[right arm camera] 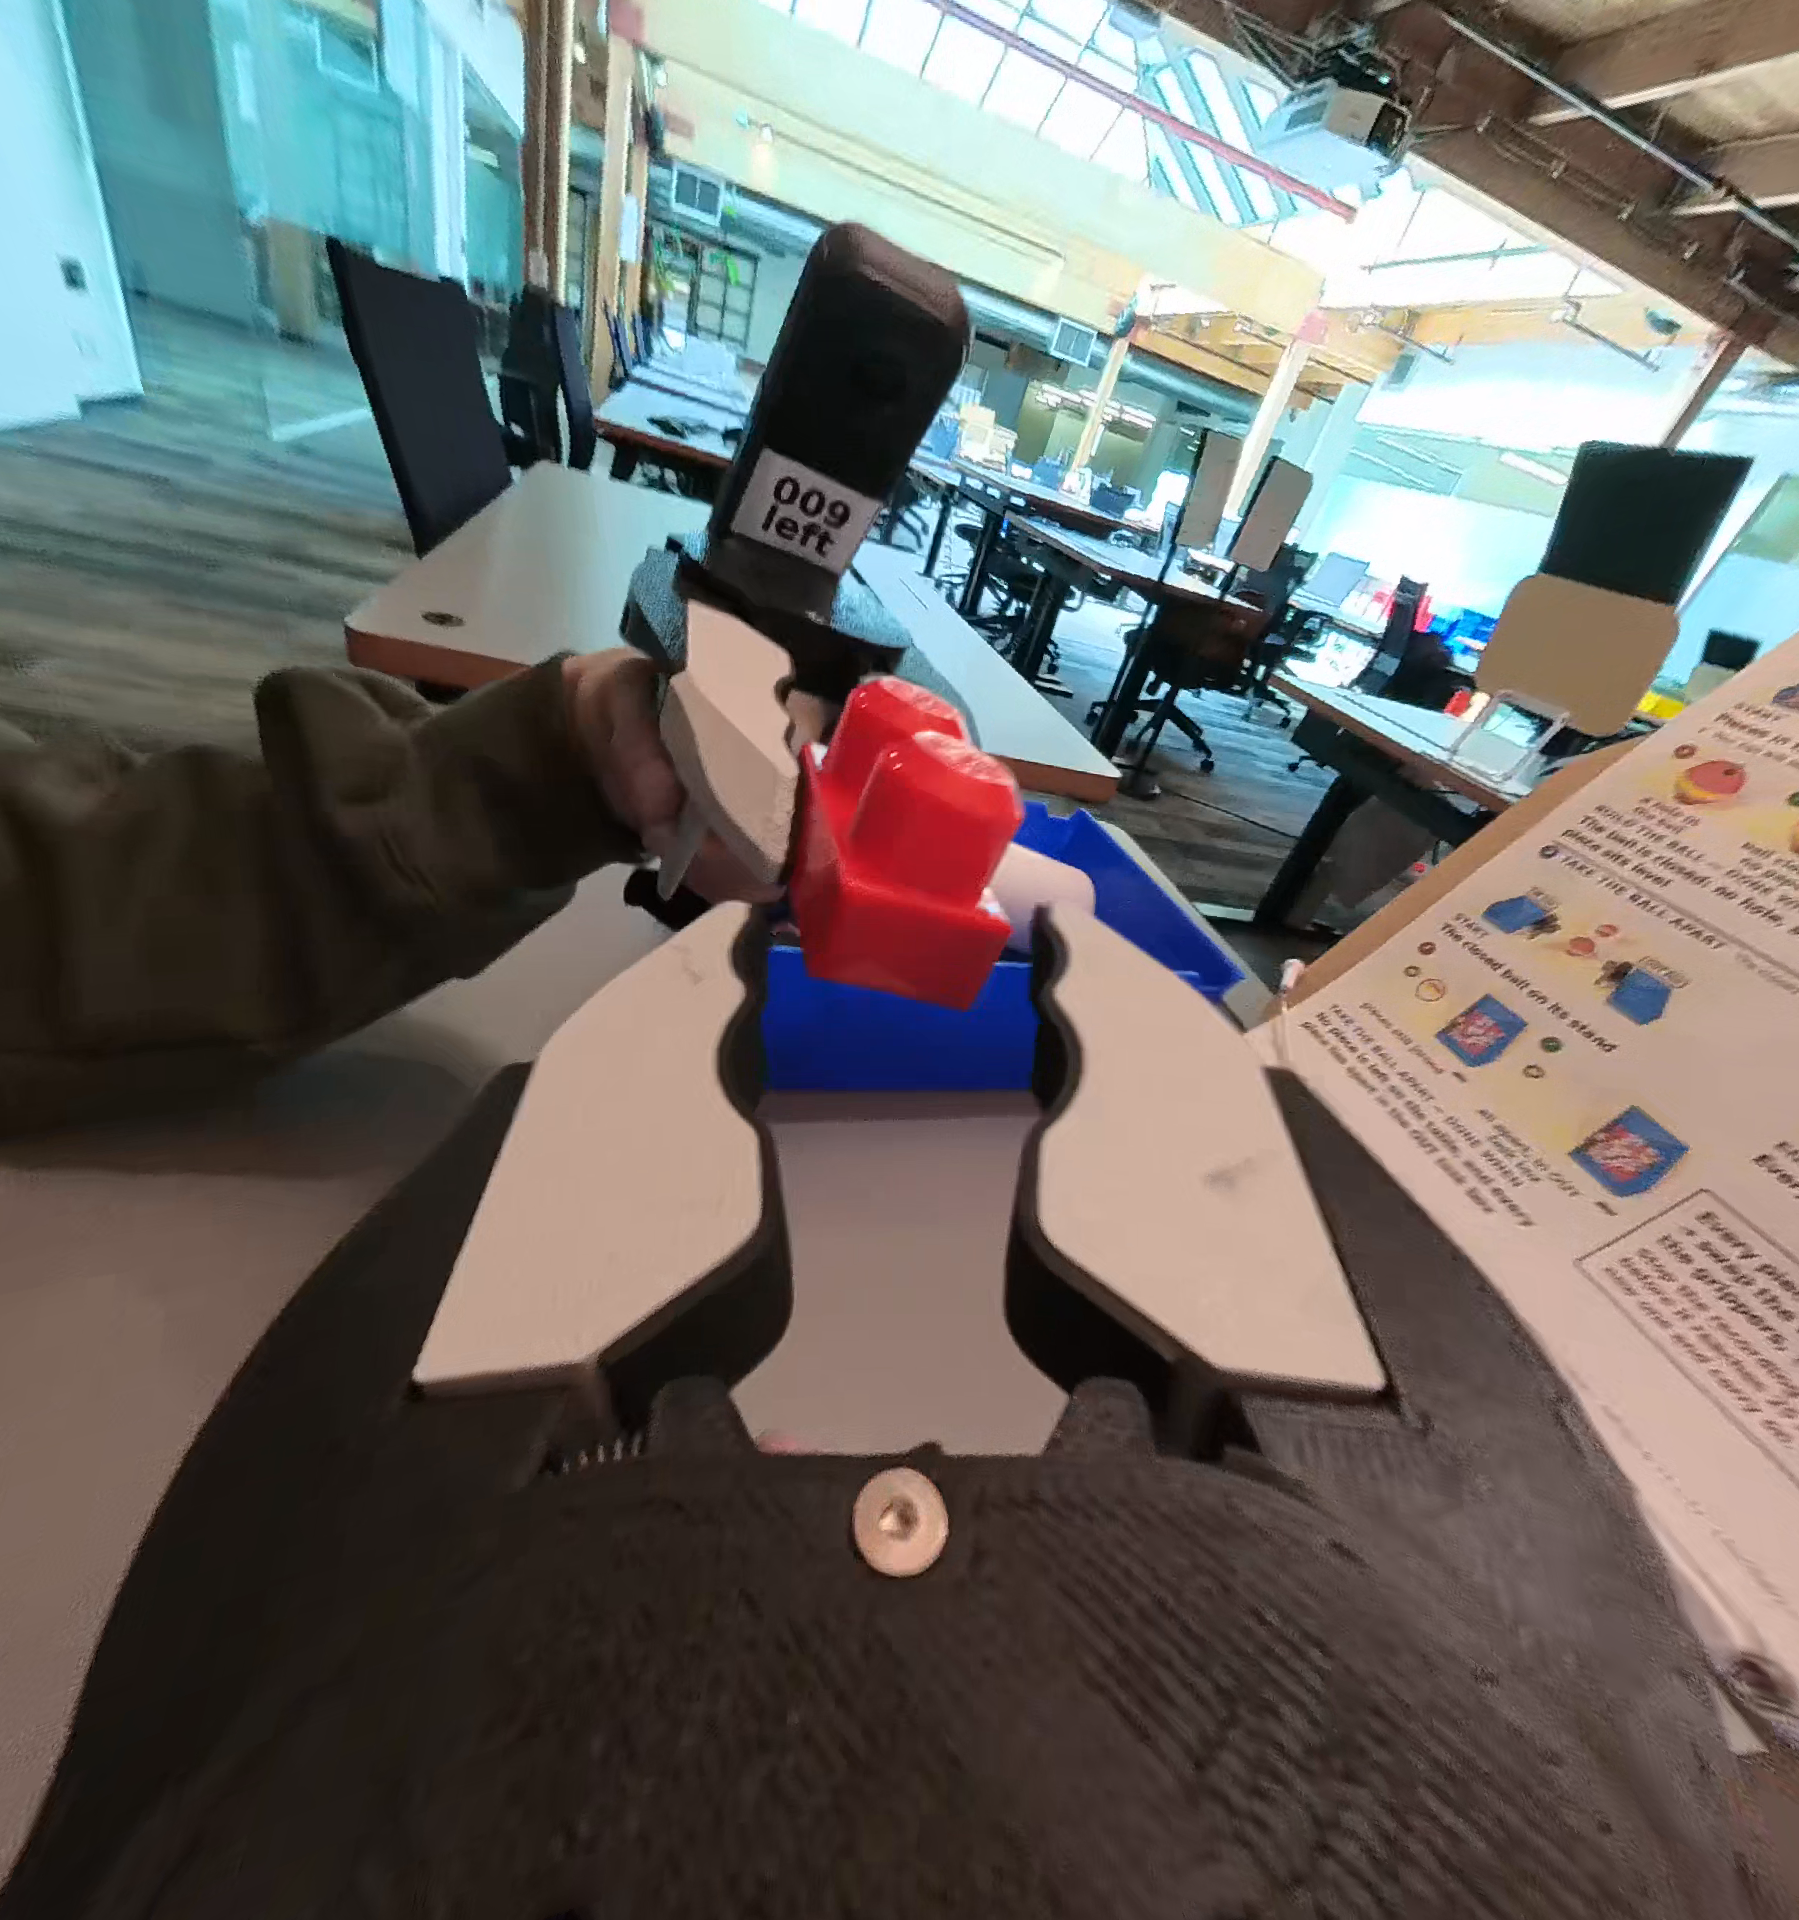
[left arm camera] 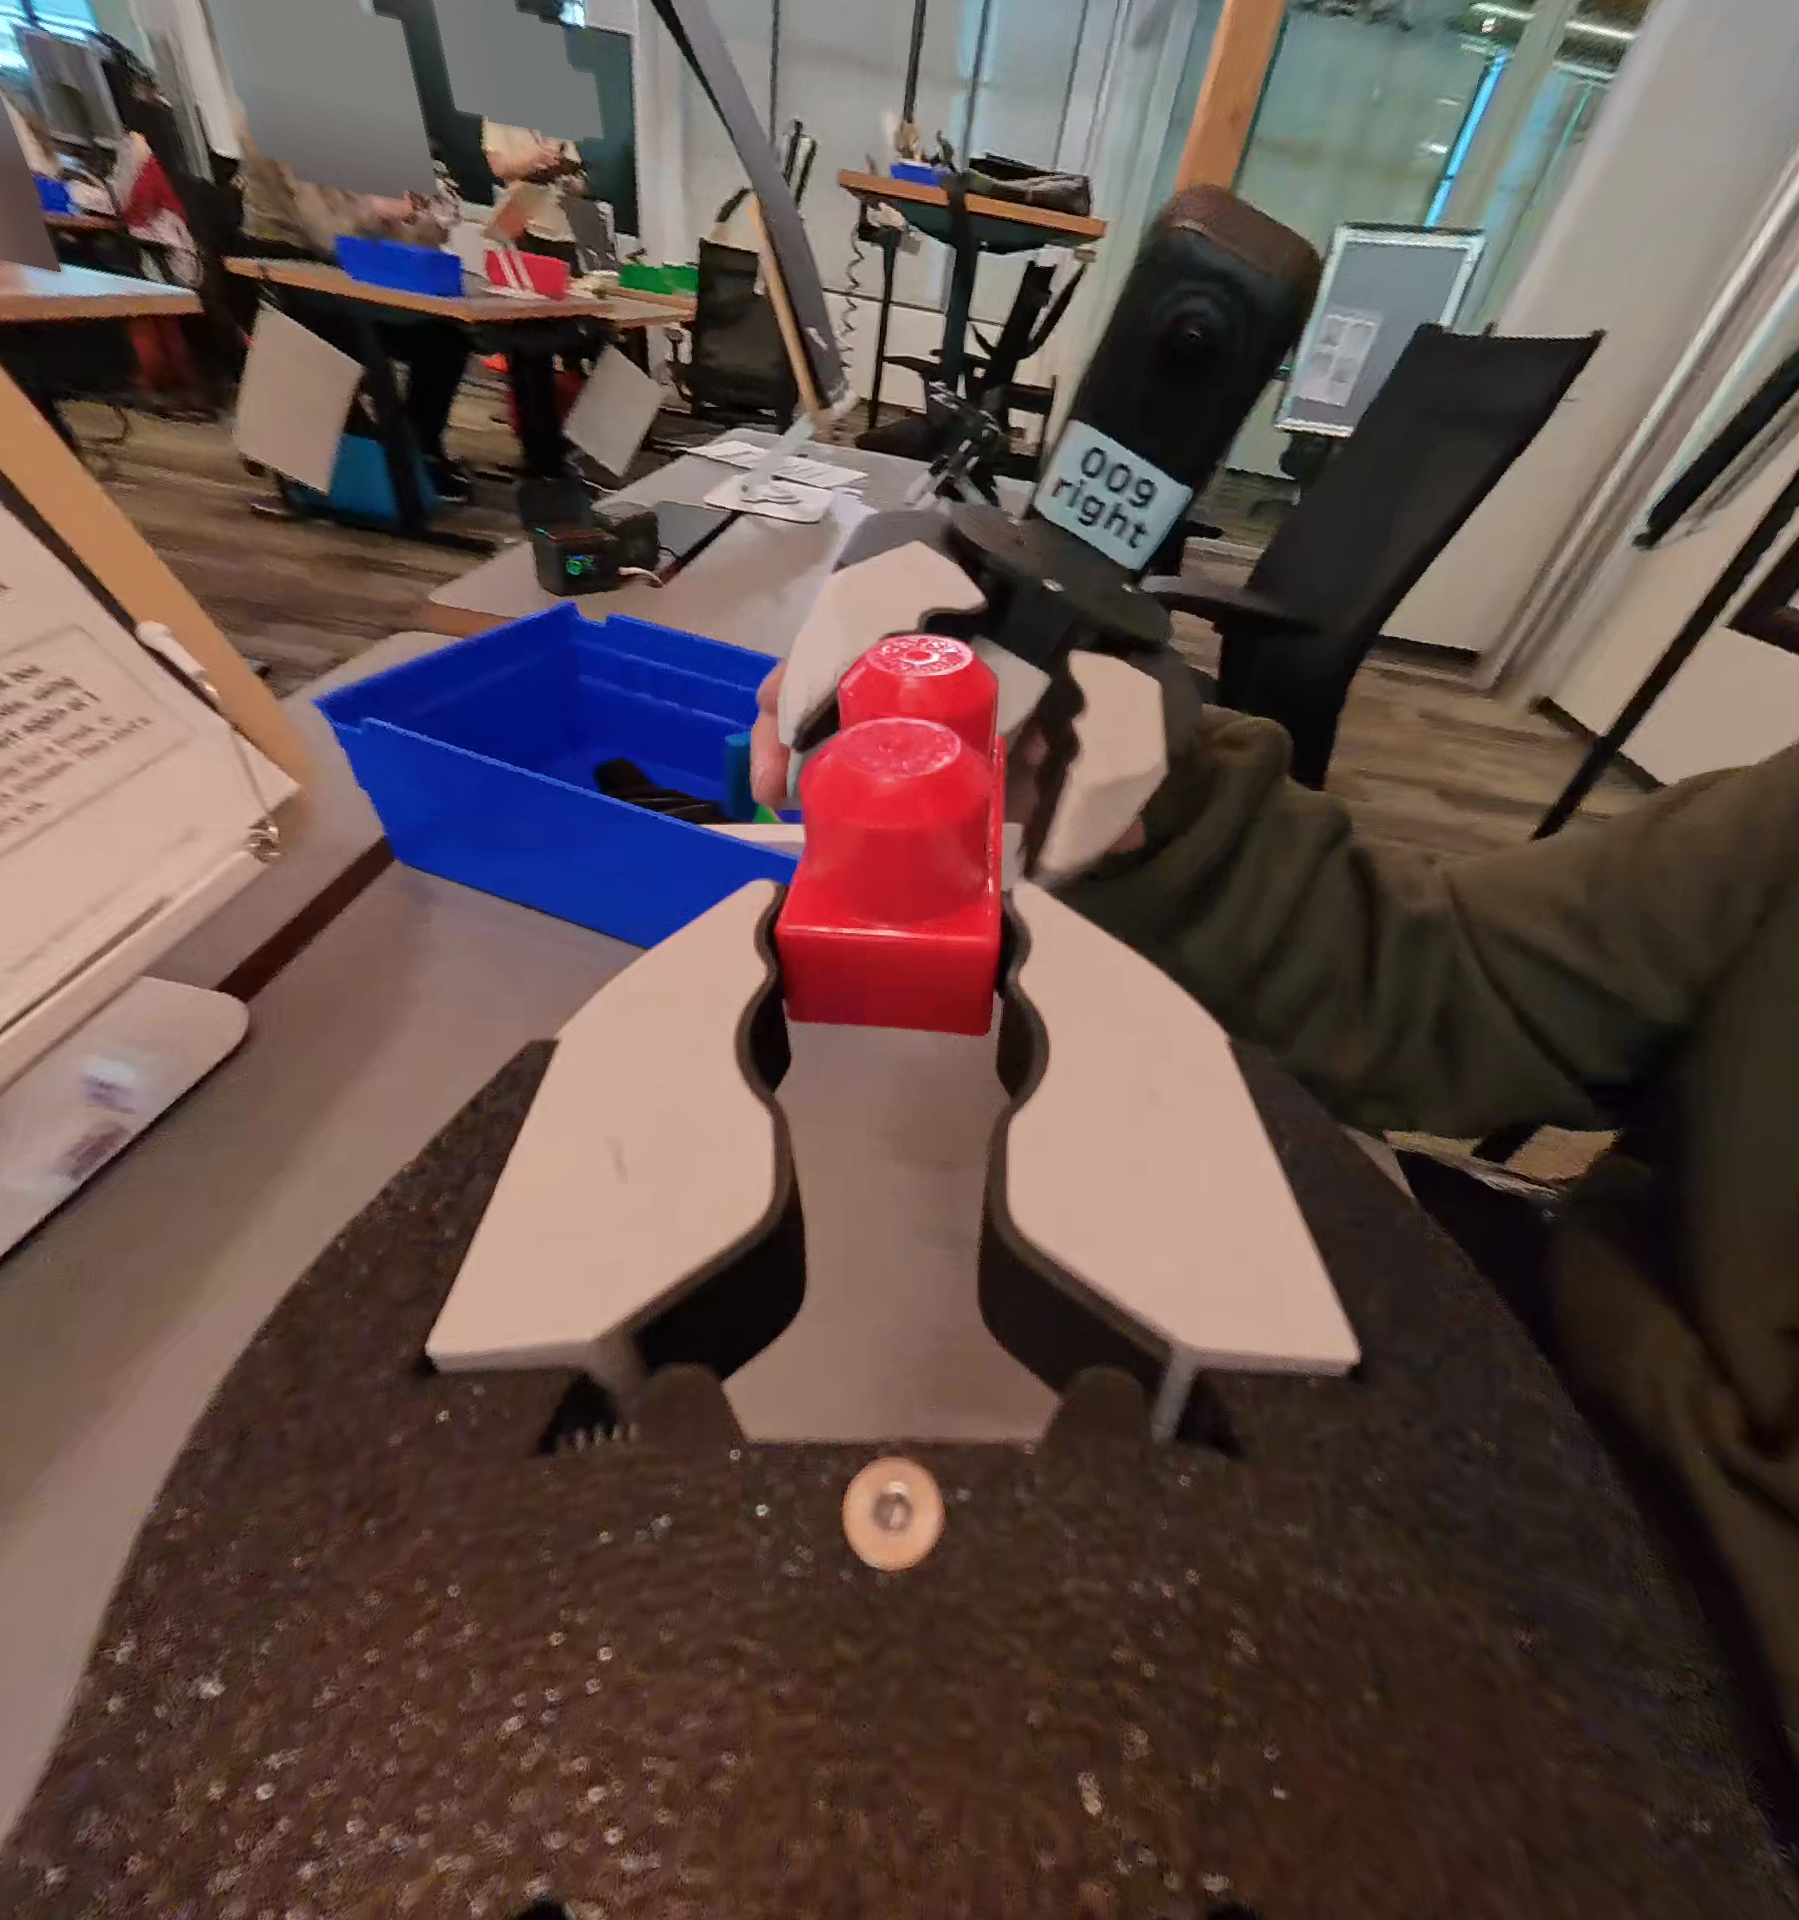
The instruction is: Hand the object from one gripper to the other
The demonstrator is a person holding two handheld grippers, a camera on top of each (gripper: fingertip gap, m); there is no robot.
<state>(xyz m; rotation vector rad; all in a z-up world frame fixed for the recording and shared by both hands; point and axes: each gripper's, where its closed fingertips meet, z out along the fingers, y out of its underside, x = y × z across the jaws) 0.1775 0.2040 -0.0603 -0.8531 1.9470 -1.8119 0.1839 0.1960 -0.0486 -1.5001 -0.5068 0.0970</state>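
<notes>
Left tool [left arm camera: 890,935] pinching the red two-stud block [left arm camera: 890,894] at its base — right tool [right arm camera: 890,935] spread wide, block just ahead of its tips (not touching); blue bin [left arm camera: 562,769] behind on the worktop [left arm camera: 355,1039].

Daylit room, wide-angle warp in both views

Skylights [right arm camera: 1165,114] are blowing out overhead, flooding the right wrist view; the left wrist view is running dimmer. Straight lines are bending toward the edges. The sheet [left arm camera: 33,790] and floor are smearing with blur, while the brick [left arm camera: 890,883] is staying sharp, its studs glinting.
</notes>
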